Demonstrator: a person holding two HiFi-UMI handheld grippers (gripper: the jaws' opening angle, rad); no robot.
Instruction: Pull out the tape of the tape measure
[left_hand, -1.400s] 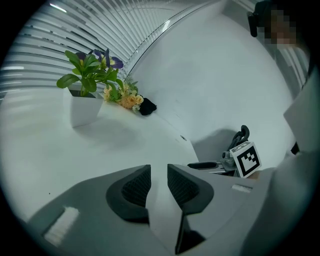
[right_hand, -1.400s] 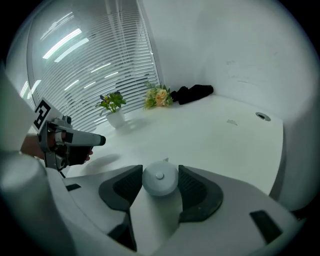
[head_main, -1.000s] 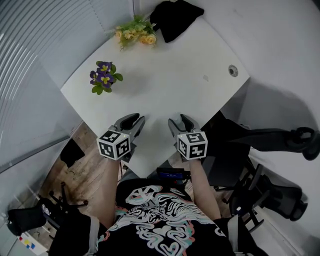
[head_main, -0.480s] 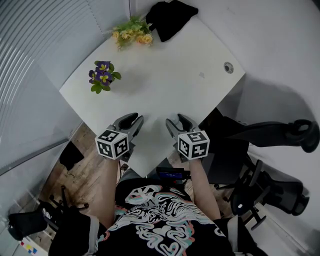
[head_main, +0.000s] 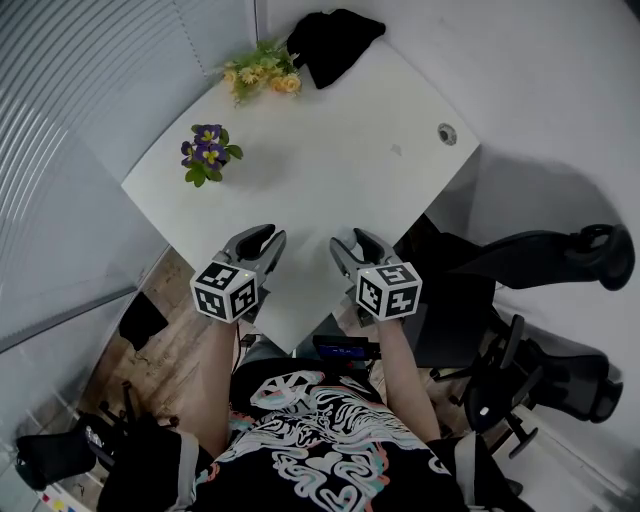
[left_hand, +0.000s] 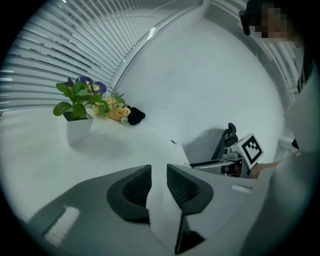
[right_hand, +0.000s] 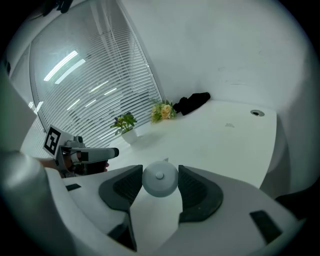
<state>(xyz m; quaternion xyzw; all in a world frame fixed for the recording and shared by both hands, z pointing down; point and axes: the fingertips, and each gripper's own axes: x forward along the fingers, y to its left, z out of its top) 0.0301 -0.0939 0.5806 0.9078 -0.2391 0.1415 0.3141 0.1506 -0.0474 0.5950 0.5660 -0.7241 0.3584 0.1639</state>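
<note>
Two grippers hang over the near corner of the white counter (head_main: 330, 170). The right gripper (head_main: 352, 243) is clamped on a round grey tape measure (right_hand: 160, 180). At its 9 o'clock, the left gripper (head_main: 262, 238) is narrowly parted and empty. Purple flowers (head_main: 205, 157) stand farther off at 11 o'clock. Yellow flowers (head_main: 262, 75) and a black cloth (head_main: 330, 40) lie at 12, along the far edge.

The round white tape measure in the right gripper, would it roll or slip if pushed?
The tape measure looks round and smooth, so it would likely roll on edge. The right gripper pinches only its curved sides, so it may slip.
</note>
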